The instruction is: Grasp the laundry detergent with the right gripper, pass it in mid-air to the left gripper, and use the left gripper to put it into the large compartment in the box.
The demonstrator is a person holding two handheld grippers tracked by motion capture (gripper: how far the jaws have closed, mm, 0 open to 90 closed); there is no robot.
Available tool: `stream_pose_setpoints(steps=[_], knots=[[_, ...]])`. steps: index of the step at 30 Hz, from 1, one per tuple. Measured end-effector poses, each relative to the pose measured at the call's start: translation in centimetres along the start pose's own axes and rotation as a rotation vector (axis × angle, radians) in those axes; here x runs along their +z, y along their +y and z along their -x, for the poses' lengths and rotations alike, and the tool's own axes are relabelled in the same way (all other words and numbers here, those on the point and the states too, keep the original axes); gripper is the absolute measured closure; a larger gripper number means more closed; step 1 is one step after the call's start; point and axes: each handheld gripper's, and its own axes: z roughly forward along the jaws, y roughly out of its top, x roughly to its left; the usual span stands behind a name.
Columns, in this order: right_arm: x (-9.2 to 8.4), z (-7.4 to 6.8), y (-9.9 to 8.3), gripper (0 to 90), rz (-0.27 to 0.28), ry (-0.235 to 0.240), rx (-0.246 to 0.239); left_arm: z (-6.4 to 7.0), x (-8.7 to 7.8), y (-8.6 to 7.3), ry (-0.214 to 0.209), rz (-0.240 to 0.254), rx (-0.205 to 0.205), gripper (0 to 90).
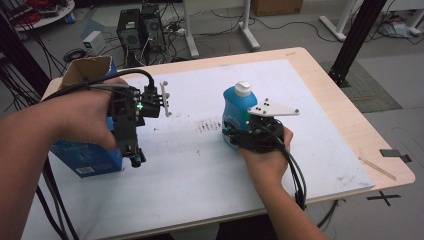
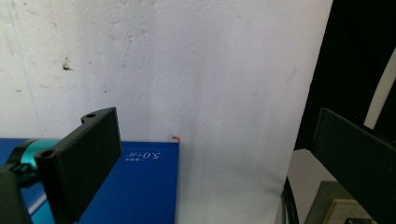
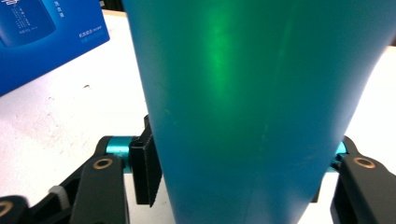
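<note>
A blue bottle with a white cap stands upright on the white table sheet, right of centre. My right gripper is at its lower body from the near side. In the right gripper view the bottle sits between the jaws and the left pad presses its side. A blue carton with open brown flaps stands at the table's left. My left gripper points down just right of the carton. Its jaws stand wide apart over bare sheet, with the carton under the left one.
The wooden table edge runs along the right, with a thin stick near the corner. Computer towers and cables sit on the floor behind. A black frame post stands at the back right.
</note>
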Motion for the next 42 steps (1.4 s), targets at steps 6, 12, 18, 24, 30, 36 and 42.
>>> stream_pose_setpoints(steps=[6, 12, 18, 24, 30, 36, 42], knots=[[-0.1, 0.0, -0.1, 43.9, 0.011, -0.012, -0.026, 0.1, 0.0, 0.0, 0.0, -0.001, -0.002, 1.7], [-0.2, -0.1, 0.1, 46.5, 0.01, 0.014, -0.075, 0.1, -0.2, -0.1, -0.002, 0.001, -0.024, 1.7], [-1.1, 0.0, 1.1, 46.6, 0.015, 0.085, -0.087, 0.2, -0.7, -0.1, 0.014, 0.017, -0.019, 1.7], [-2.3, -0.1, 3.0, 46.6, -0.005, 0.195, -0.135, 0.4, -1.7, 0.2, 0.03, 0.03, -0.011, 1.7], [-3.1, 0.0, 3.9, 46.3, -0.038, 0.343, -0.178, 1.1, -3.4, 1.0, 0.038, 0.076, 0.021, 1.6], [-3.6, -0.5, 4.8, 46.2, -0.053, 0.497, -0.237, 1.7, -5.0, 2.0, 0.03, 0.107, 0.059, 1.7], [-3.7, -2.4, 6.4, 46.1, -0.05, 0.67, -0.314, 2.1, -6.0, 2.7, 0.039, 0.096, 0.075, 1.7]])
